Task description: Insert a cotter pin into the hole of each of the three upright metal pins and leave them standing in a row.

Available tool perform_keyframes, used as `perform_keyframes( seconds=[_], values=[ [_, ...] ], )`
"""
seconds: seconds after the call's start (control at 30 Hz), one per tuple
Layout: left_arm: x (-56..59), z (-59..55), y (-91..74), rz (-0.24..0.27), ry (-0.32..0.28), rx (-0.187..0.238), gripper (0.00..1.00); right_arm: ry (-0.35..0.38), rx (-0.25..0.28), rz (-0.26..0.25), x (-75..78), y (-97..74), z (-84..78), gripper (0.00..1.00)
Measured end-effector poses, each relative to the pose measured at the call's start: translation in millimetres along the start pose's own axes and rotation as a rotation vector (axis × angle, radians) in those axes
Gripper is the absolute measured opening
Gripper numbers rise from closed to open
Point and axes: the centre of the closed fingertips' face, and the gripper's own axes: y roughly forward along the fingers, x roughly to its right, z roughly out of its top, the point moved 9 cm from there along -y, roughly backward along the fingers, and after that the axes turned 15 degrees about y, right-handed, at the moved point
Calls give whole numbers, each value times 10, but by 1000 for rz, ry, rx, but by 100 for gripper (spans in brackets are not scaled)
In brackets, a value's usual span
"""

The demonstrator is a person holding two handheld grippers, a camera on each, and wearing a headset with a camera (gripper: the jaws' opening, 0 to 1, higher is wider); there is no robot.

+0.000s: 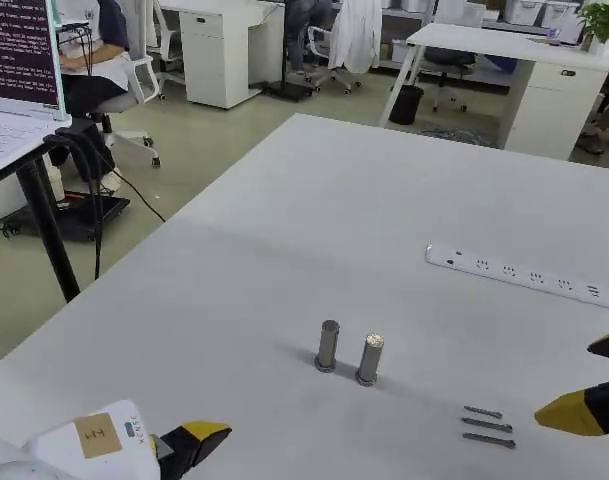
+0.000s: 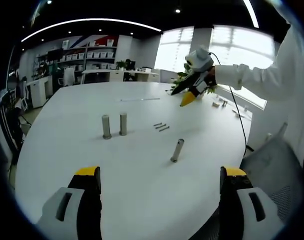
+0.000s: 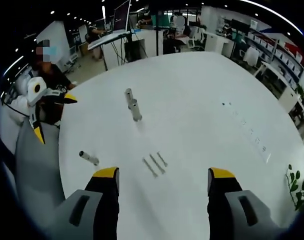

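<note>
While left tool [image 2: 160, 173], right tool [image 3: 164, 176] gape empty, power strip [image 1: 524, 272] lies beyond upright pins [image 1: 327, 345], cotter pins [image 1: 487, 426] nearer.

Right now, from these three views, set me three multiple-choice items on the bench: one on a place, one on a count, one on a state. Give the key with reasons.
1. Where do the cotter pins lie?
A. On the table, apart from the two upright metal pins.
B. Pushed through the pins' holes.
C. On the floor.

2. How many cotter pins are there?
A. Two.
B. Three.
C. Five.

3. How do the left gripper and its fingers stand?
A. Shut on a cotter pin.
B. Shut on a metal pin.
C. Open, holding nothing.

Key:
1 A: the head view shows them flat on the table, off to the side of the pair.
2 B: three lie side by side.
3 C: the left gripper view shows the fingers wide apart with nothing held between them.
</note>
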Motion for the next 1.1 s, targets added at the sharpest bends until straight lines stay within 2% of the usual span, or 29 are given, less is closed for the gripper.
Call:
perform_keyframes(
  seconds=[0.1,0.4,0.63,0.77,0.93,1.1],
  values=[
    [9,25,-8,4,0,8,99,-45,-54,0,31,73,27,67],
    [-21,43,-38,16,-12,25,99,-78,-111,26,144,267,95,59],
    [-26,54,-22,12,-16,32,99,-84,-145,17,264,395,97,51],
    [-30,48,0,13,-26,37,99,-114,-153,-20,340,481,103,39],
    [-31,22,24,9,-29,31,99,-93,-166,-6,393,573,105,34],
    [-57,11,14,23,-32,34,98,-121,-192,13,372,688,106,30]
  ],
)
